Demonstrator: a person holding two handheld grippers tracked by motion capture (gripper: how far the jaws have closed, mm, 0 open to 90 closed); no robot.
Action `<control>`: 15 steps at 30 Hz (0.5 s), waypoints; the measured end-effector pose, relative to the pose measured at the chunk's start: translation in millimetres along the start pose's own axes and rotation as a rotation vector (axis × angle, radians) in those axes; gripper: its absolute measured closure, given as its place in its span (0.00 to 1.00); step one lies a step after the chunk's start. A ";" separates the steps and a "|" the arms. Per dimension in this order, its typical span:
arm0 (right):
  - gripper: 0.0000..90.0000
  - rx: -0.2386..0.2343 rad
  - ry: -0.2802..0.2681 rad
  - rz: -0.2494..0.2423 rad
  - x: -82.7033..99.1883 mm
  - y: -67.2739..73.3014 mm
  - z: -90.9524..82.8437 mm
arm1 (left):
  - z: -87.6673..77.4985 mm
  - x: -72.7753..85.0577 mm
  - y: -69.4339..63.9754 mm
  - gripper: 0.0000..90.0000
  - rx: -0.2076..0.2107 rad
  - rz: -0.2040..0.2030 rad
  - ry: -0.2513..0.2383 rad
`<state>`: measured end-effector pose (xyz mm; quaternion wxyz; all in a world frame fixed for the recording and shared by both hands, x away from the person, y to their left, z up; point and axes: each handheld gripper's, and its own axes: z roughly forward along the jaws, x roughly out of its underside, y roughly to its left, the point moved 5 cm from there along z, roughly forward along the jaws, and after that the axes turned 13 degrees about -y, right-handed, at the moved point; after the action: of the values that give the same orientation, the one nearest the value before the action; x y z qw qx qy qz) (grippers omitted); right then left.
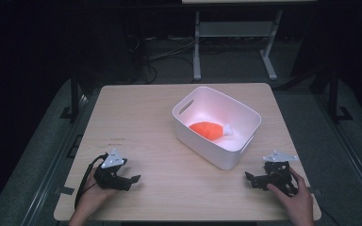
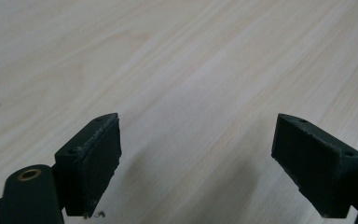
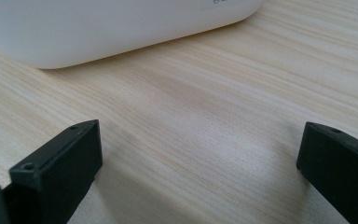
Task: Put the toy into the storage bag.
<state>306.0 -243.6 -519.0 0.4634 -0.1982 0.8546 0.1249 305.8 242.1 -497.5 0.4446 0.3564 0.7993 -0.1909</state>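
Observation:
A white plastic bin (image 1: pixel 238 150) stands right of centre on the wooden table (image 1: pixel 141 117). An orange plush drumstick (image 1: pixel 209 129) with a white tip lies inside it. My left gripper (image 1: pixel 129 181) rests low at the front left of the table, open, with bare wood between its jaws (image 2: pixel 196 163). At the front right my right gripper (image 1: pixel 252 180) is also open and empty (image 3: pixel 200 172). The bin's white wall (image 3: pixel 98 28) rises just beyond it.
A white metal stand (image 1: pixel 235 37) and cables lie on the floor behind the table. Dark rails run along both sides of the table. Bare wood spreads across the left and front of the tabletop.

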 end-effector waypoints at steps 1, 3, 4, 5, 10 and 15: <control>0.00 0.000 0.000 0.000 0.0 0.0 0.0 | 0.3 2.0 -0.2 0.17 0.001 -0.001 0.002; 0.00 0.000 0.000 0.000 0.0 0.0 0.0 | 0.9 5.1 0.1 0.16 0.002 -0.005 0.007; 0.00 0.000 0.000 0.000 0.0 0.0 0.0 | 1.1 6.4 0.3 0.16 0.001 -0.004 0.009; 0.00 0.000 0.000 0.000 0.0 0.0 0.0 | 1.7 7.8 0.1 0.16 0.003 -0.005 0.009; 0.00 0.000 0.000 0.000 0.0 0.0 0.0 | 2.4 12.7 -1.0 0.14 0.004 -0.005 -0.019; 0.00 0.000 0.000 0.001 0.1 0.1 0.0 | 2.3 12.8 -0.9 0.14 0.002 -0.005 -0.019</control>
<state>305.9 -243.5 -519.1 0.4633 -0.1979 0.8548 0.1249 301.9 245.2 -509.6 0.4512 0.3530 0.7958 -0.1962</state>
